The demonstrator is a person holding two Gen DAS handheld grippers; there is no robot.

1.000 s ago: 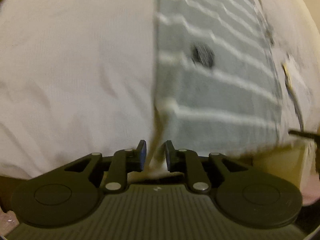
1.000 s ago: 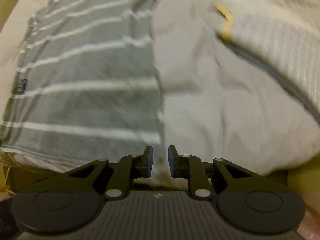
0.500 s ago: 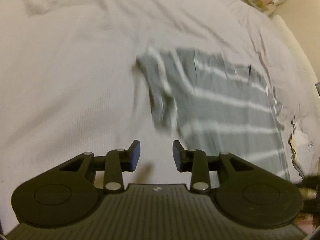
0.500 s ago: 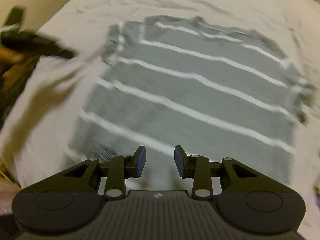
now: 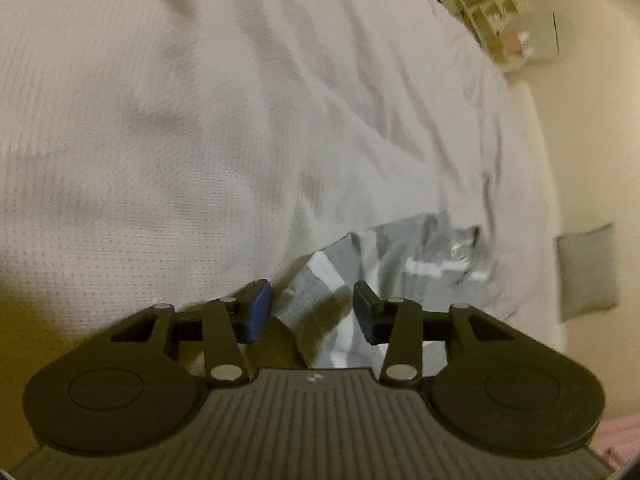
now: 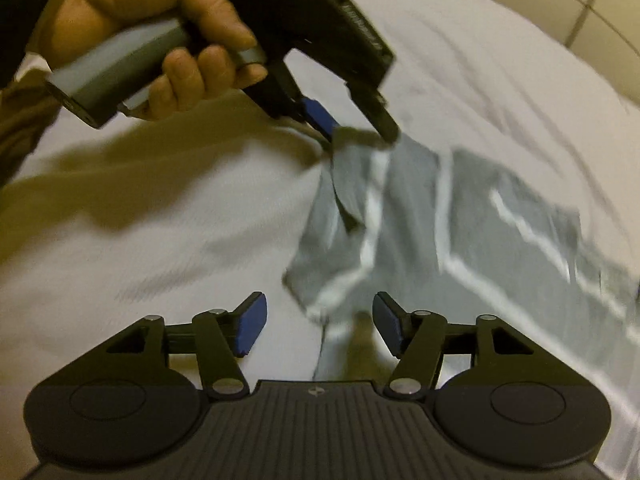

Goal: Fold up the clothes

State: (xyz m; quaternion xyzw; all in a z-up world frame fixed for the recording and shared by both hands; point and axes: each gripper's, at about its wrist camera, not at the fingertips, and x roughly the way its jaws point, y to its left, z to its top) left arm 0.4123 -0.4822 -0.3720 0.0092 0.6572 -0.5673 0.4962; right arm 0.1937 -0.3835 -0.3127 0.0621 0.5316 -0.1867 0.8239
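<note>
One grey shirt [image 6: 460, 216] with white stripes lies on the white bed [image 6: 140, 220], and it is the only garment that I can see. There are two tongs, one in each hand. In the right wrist view, the left tongs [image 6: 360, 130] are at the far left corner of the shirt, and its two fingers stand on both sides of a raised fold of cloth; they look wide, not pressed together, so I judge that they have not clamped the cloth, though the blur leaves some doubt. The left wrist view agrees: the left tongs [image 5: 312, 312] are wide, and the edge of the shirt [image 5: 400, 264] lies between and in front of the fingers. The right tongs [image 6: 318, 326] are also wide and hold nothing; the near corner of the shirt sits just ahead, between its fingers. From the right tongs the shirt stretches forward and to the right, and its long axis runs the same way. Each hand is near its own corner. The shirt is partly rumpled at its left side; whether it is being spread or folded, I cannot tell.
</note>
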